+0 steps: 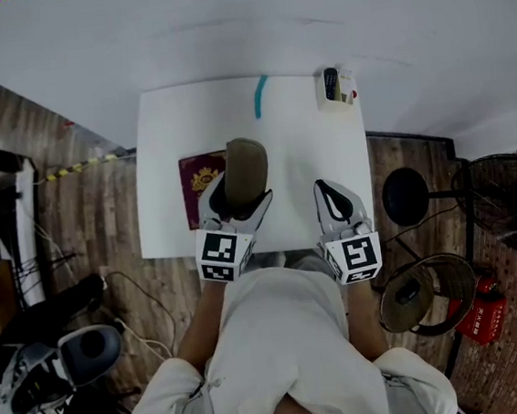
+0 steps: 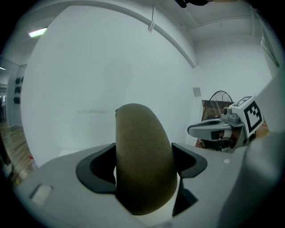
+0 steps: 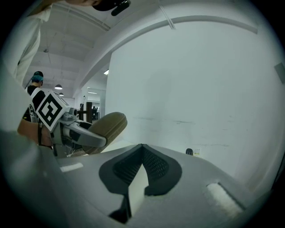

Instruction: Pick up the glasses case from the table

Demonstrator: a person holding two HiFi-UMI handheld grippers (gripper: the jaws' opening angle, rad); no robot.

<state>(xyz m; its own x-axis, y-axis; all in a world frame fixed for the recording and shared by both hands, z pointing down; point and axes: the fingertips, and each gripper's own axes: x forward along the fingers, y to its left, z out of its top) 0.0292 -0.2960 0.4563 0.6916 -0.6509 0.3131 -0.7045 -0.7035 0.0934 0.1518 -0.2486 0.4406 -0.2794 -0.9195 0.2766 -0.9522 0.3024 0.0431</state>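
Note:
The olive-brown glasses case point(image 1: 244, 169) stands on end between the jaws of my left gripper point(image 1: 232, 202), lifted above the white table point(image 1: 316, 145). In the left gripper view the case point(image 2: 143, 156) fills the gap, with the black pads point(image 2: 95, 171) pressed on both its sides. My right gripper point(image 1: 335, 204) hangs over the table's near right edge, shut with nothing in it; its pads point(image 3: 153, 171) meet at the tips. The right gripper view also catches the case point(image 3: 107, 126) and the left gripper at its left.
A dark red booklet point(image 1: 199, 182) lies on the table beside the case. A teal pen point(image 1: 260, 97) and a small tray with a remote point(image 1: 336, 86) sit at the far edge. A black stool point(image 1: 406, 195), a fan point(image 1: 516, 207) and a pot point(image 1: 419, 293) stand at right.

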